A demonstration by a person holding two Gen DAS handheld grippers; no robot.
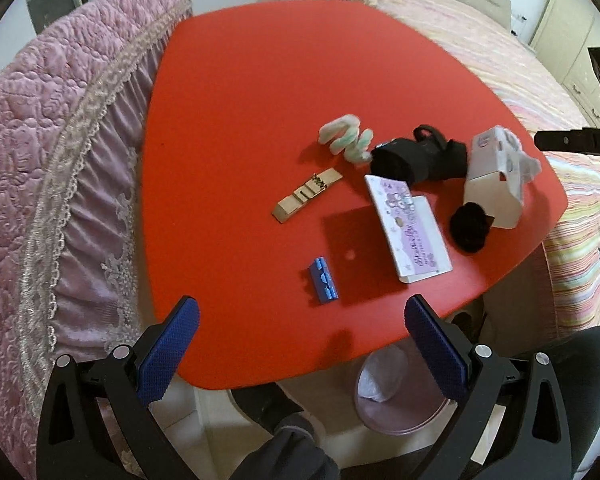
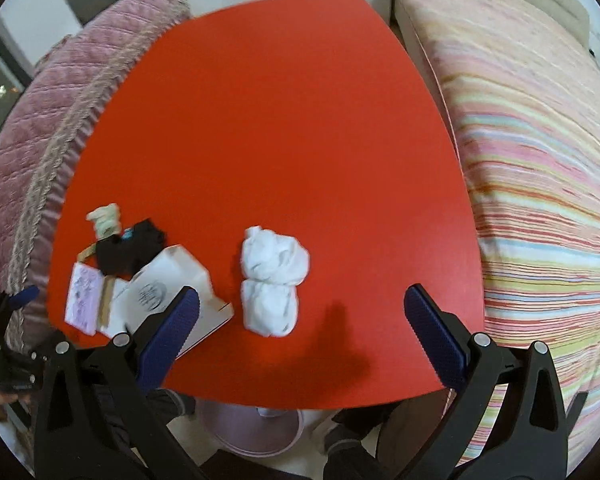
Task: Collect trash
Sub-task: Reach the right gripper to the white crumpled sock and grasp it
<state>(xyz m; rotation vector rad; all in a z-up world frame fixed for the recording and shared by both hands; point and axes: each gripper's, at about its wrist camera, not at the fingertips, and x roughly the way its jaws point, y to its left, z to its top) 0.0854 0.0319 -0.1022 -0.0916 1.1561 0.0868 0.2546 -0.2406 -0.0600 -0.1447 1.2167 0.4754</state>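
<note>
Both your claws gape wide, holding nothing: the left claw (image 1: 302, 344) and right claw (image 2: 302, 338) hover over the red tabletop (image 2: 280, 120); crumpled white tissue (image 2: 274, 280) lies at the right claw's 12 o'clock.

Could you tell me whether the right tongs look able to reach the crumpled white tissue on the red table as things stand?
Probably yes: the right tongs are open and empty, the crumpled white tissue lies straight ahead, and nothing blocks it.
</note>
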